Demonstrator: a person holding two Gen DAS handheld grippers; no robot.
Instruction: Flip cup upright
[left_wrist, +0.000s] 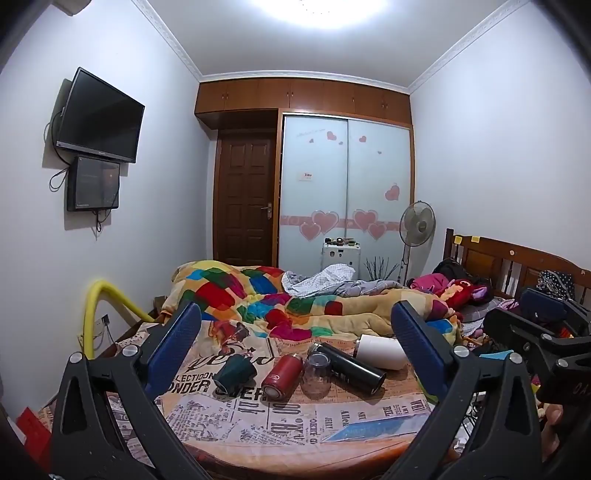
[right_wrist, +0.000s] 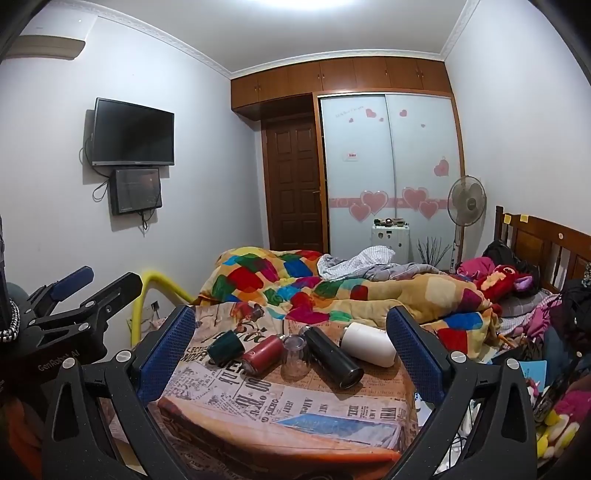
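Several cups lie on their sides on a newspaper-print cloth (left_wrist: 295, 417) (right_wrist: 295, 402): a dark green cup (left_wrist: 235, 373) (right_wrist: 225, 345), a red flask (left_wrist: 282, 376) (right_wrist: 263, 353), a black flask (left_wrist: 351, 367) (right_wrist: 332, 356) and a white cup (left_wrist: 380, 350) (right_wrist: 369, 343). A clear glass (left_wrist: 317, 374) (right_wrist: 295, 356) stands mouth down between them. My left gripper (left_wrist: 295, 345) is open and empty, short of the cups. My right gripper (right_wrist: 291, 338) is open and empty too.
A rumpled colourful quilt (left_wrist: 295, 299) (right_wrist: 332, 291) lies just behind the cups. A yellow hose (left_wrist: 103, 299) curves at the left. The right gripper shows at the right edge of the left wrist view (left_wrist: 543, 332). Clutter and a headboard (right_wrist: 546, 240) are at right.
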